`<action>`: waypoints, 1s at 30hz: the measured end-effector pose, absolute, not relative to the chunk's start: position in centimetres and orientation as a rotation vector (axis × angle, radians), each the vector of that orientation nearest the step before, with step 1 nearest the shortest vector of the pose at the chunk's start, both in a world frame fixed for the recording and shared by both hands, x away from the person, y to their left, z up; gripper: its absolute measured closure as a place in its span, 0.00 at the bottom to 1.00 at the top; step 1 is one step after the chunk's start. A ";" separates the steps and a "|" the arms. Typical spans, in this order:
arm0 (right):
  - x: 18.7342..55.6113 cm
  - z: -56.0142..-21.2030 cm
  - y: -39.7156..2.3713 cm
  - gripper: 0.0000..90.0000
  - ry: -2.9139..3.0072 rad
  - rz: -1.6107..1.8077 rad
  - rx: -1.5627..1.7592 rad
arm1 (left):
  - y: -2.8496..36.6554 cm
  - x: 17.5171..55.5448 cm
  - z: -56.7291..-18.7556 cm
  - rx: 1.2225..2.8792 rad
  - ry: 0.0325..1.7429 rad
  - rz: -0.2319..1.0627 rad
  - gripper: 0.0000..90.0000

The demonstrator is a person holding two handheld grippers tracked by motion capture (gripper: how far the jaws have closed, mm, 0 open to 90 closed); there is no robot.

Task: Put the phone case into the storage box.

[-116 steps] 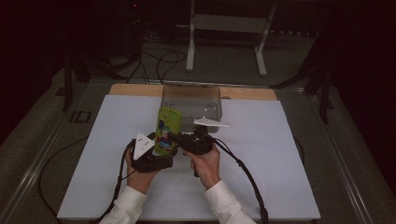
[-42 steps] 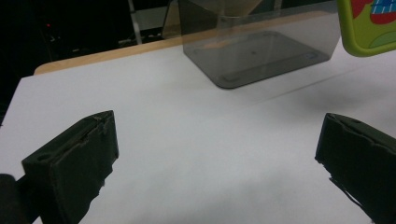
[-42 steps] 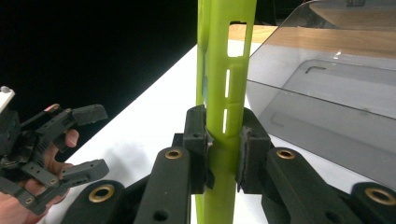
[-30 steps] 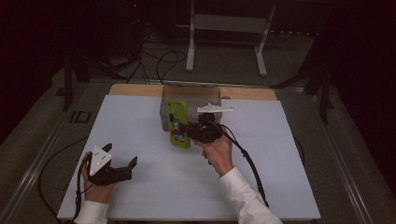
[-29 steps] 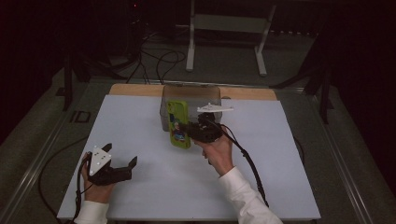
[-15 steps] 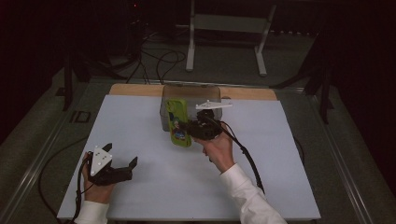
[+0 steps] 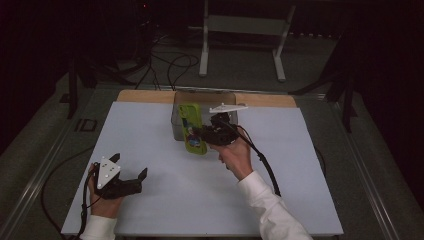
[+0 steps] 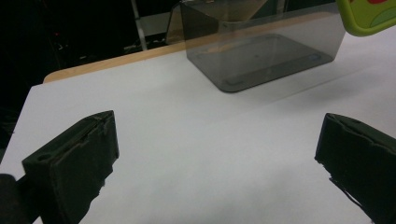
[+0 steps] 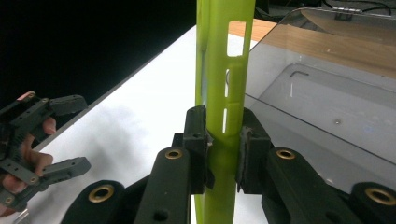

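A lime-green flat case with a colourful picture on its face hangs in the air at the front left edge of the clear grey bin. My right gripper is shut on its lower edge; in the right gripper view the pads pinch the thin green edge, which stands upright. My left gripper rests low at the table's front left, held in a hand, its jaws wide open with nothing between them. A corner of the green case shows at the top right of the left gripper view.
The bin is see-through and holds nothing that I can see. It stands at the back middle of the white table top, near a wooden strip. A metal stand and cables lie on the floor behind.
Since the oldest frame my left gripper let go and drew back to the front left. In the last second the right gripper carried the case slightly up and toward the bin.
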State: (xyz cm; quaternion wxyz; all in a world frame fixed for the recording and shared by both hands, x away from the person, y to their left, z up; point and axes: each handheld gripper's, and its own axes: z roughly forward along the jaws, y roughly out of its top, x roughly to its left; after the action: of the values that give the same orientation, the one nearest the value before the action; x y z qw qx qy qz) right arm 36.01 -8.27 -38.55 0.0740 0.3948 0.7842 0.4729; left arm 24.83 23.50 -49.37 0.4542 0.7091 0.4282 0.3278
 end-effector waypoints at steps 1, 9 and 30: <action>36.1 -38.5 -8.3 0.86 2.354 1.413 1.188 | 23.5 24.8 -49.4 1.751 1.058 0.809 0.00; 36.7 -38.1 -8.5 0.86 2.359 1.377 1.178 | 23.4 24.8 -49.4 1.754 1.058 0.813 0.00; 37.8 -36.2 -8.6 0.86 2.417 1.295 1.179 | 23.4 24.9 -49.4 1.754 1.065 0.811 0.00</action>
State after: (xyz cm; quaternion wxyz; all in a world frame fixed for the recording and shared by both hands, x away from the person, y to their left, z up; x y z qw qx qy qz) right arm 37.83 -8.58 -36.23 0.0784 0.3937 0.8074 0.4325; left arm 24.89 23.44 -49.43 0.4508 0.7096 0.4309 0.3282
